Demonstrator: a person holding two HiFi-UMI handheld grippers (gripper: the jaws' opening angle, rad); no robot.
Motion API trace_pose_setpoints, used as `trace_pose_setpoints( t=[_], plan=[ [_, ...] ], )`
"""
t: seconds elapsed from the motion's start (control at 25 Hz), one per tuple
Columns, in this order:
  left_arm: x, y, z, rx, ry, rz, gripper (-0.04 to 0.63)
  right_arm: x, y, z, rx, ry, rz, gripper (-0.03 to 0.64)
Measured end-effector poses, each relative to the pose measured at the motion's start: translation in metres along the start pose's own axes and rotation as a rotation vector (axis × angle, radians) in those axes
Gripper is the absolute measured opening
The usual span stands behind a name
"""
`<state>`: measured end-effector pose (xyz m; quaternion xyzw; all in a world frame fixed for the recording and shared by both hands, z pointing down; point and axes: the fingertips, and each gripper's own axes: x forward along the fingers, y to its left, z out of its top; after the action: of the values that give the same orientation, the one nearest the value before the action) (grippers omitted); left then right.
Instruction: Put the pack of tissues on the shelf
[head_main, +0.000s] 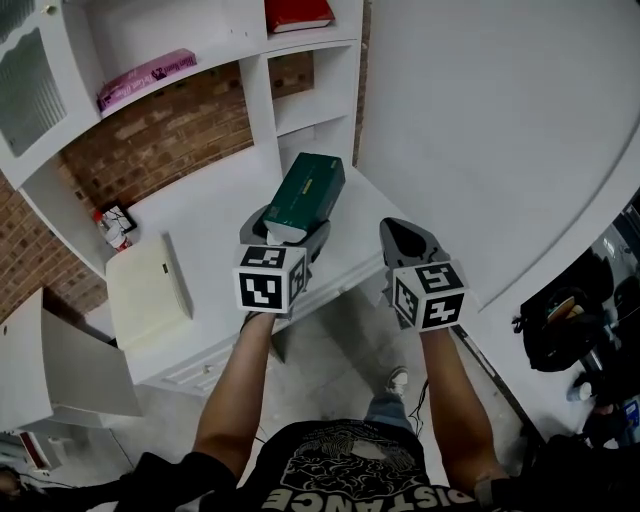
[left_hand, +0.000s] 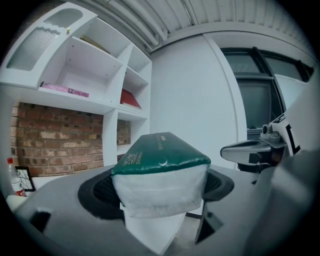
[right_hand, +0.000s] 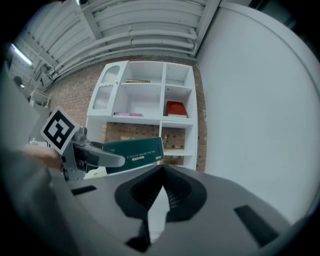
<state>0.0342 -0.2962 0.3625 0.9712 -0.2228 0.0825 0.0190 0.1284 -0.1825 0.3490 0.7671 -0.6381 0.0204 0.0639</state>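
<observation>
**Pack of tissues carried in the left claw, not yet on the shelf.**
The left claw (head_main: 288, 232) clamps the near end of the green pack of tissues (left_hand: 160, 155), jaws spread wide around it, above the counter (head_main: 215, 215); the right claw (right_hand: 161, 172) is pinched together and empty. The next move is probably a lift and reach into a bay of the shelf (head_main: 255, 110), then release. Its upright and lips need clearing, and the wall (head_main: 480, 120) crowds the right. The bay under the red book (head_main: 298, 12) looks free.
</observation>
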Motion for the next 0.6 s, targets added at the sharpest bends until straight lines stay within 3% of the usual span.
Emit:
trace_pose_setpoints(
  t=[0.6],
  plan=[
    [0.104,0.001,0.02,-0.019,0.027,0.234,0.445,0.097,-0.103,0.004,-0.001,-0.029,0.247,0.005]
  ],
)
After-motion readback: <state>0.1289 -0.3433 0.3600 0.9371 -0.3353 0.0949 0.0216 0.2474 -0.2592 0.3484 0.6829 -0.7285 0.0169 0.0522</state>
